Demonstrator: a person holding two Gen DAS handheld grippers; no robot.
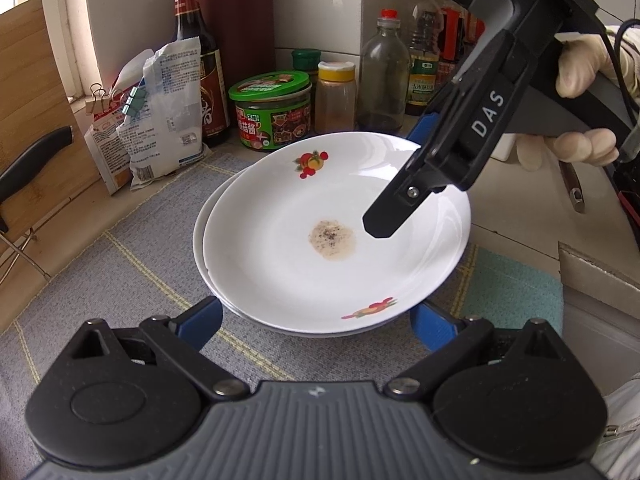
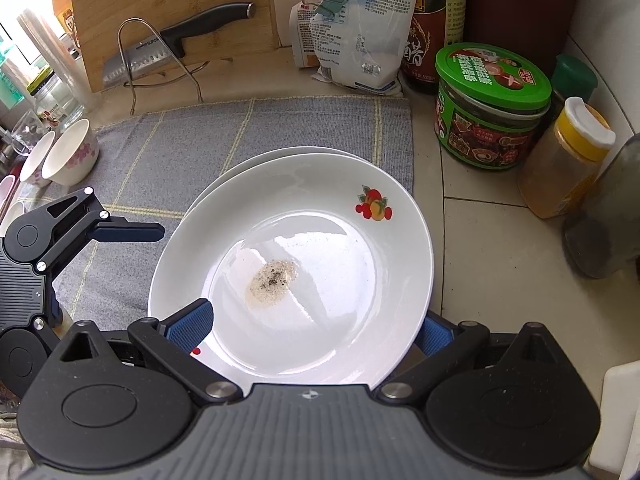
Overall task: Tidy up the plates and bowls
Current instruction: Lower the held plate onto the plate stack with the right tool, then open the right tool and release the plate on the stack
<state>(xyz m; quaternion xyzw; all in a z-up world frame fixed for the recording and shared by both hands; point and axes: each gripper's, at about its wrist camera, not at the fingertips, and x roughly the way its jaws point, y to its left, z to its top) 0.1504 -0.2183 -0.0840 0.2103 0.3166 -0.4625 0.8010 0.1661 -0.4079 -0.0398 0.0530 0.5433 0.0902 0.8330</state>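
Observation:
A white plate [image 1: 280, 248] with fruit prints and a brown residue spot lies on a second white plate [image 1: 199, 236] on a grey mat [image 1: 132, 240]. The top plate also shows in the right wrist view [image 2: 320, 248], over the lower plate [image 2: 256, 160]. My right gripper [image 2: 316, 328] is open, one finger above the plate's near rim and the other below it; it shows in the left wrist view [image 1: 404, 184]. My left gripper [image 1: 316, 320] is open at the stack's near edge; it shows in the right wrist view [image 2: 132, 236]. White floral bowls [image 2: 70, 152] stand at the mat's left.
Sauce bottles [image 1: 200, 60], a green-lidded jar [image 1: 272, 108], a spice shaker [image 1: 336, 96] and clipped bags [image 1: 160, 112] line the back wall. A cutting board [image 2: 168, 12] with a knife [image 2: 168, 44] stands in a wire rack. A cardboard box edge [image 1: 596, 276] is at the right.

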